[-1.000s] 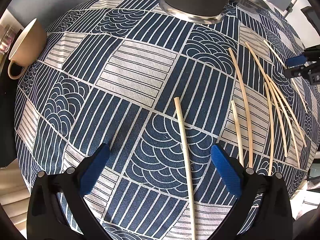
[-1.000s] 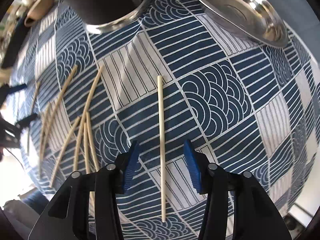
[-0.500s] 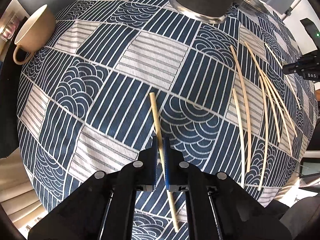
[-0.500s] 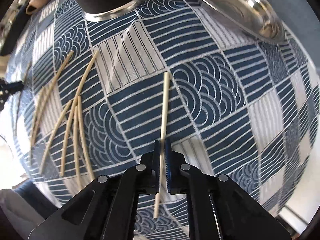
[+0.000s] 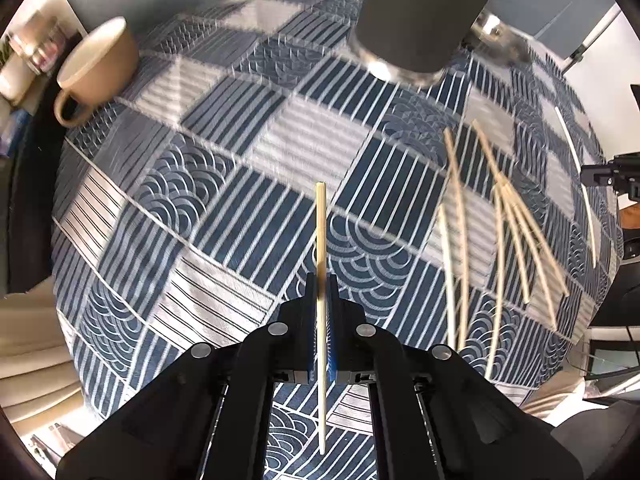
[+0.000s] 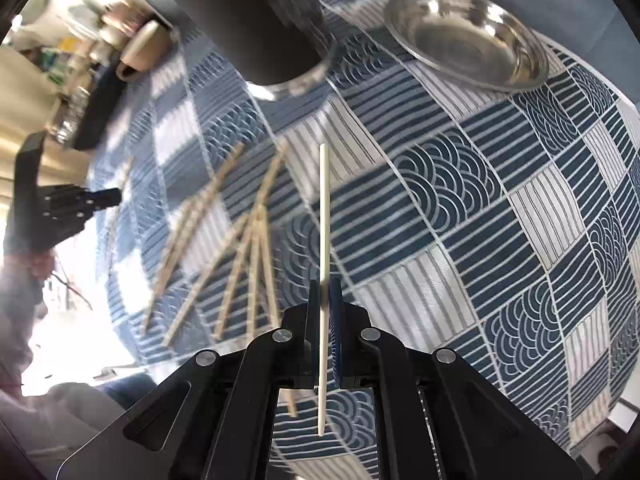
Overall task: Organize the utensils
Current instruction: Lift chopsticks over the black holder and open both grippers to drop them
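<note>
Each gripper has one chopstick pinched right now. The left gripper (image 5: 321,280) has its jaws pressed onto a pale chopstick (image 5: 321,232), gripped around the middle so it sticks out forward past the pads and back under the camera. Same on the other side: the right gripper (image 6: 325,286) is clamped on a whiter stick (image 6: 325,216), also mid-length. Both sticks look clear of the cloth (image 5: 304,152), though I can't be sure of the gap.

The rest of the chopsticks, call it the pile (image 5: 500,232), lie fanned out loose on the patterned cloth between the two grippers, toward the near edge. One more stray (image 5: 576,160) sits off past the pile near the right gripper.

Further back, near the far edge, stands a dark holder (image 5: 420,20) with a shiny metal base, and you can just see stick tips poking out its top in the right view. A steel dish (image 6: 472,36) sits to its right, a tan mug (image 5: 96,68) toward the far left corner.

My read: this is the carry step, pickup done. Next each stick needs tipping upright over the holder's mouth before letting go, one at a time so the grippers don't bump.

No brand or writing I can read anywhere.
</note>
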Demonstrator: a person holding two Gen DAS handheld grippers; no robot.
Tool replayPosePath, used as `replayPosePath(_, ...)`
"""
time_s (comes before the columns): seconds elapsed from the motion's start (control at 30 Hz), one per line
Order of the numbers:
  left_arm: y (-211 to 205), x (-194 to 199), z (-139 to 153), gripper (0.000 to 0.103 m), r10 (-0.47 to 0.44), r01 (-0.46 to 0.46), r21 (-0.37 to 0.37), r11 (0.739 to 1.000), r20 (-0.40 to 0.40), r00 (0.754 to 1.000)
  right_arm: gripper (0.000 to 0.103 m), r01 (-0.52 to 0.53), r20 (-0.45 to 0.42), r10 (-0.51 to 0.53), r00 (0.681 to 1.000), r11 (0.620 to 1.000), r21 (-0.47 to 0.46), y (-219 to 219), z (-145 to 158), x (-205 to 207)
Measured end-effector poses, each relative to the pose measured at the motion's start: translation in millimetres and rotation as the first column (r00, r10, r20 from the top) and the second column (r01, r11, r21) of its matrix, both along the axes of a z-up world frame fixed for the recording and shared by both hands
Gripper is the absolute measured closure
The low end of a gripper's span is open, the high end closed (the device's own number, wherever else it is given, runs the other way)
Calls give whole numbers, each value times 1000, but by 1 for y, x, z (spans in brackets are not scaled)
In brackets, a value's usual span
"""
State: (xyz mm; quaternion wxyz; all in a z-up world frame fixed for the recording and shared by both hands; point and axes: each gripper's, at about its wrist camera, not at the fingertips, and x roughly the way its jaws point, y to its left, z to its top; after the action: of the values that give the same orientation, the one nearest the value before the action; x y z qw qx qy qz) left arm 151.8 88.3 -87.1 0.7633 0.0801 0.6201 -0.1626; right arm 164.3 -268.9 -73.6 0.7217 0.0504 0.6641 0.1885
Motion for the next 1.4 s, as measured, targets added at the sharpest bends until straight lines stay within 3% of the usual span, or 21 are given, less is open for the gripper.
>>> replayPosePath(0.27, -26, 8, 46, 98, 23, -22, -9, 1000, 108, 994, 99, 50, 82, -60, 995, 992, 119, 1, 36, 11)
replayPosePath(0.5, -47, 16, 90, 98, 18, -10, -45, 999, 192, 981, 99, 29, 186, -63, 981, 983, 181, 16, 75, 24)
replayPosePath(0.7, -67, 34, 137, 98, 7, 8, -47, 999, 308, 951, 99, 24, 263, -79, 962, 978, 207, 25, 109, 41)
replayPosePath(0.93, -86, 60, 185, 98, -8, 53, -102, 993, 399, 917, 99, 37, 346, -114, 931, 975, 221, 29, 147, 64)
replayPosePath(1.0, -90, 68, 198, 98, 7, 43, -101, 994, 449, 893, 99, 39, 377, -125, 918, 973, 227, 32, 159, 74)
replayPosePath(1.2, -104, 90, 218, 98, 15, 70, -157, 985, 486, 874, 99, 13, 439, -128, 890, 967, 256, 42, 178, 101)
replayPosePath(1.4, -110, 113, 223, 98, 35, 83, -215, 973, 493, 869, 98, 22, 461, -148, 875, 963, 267, 50, 178, 125)
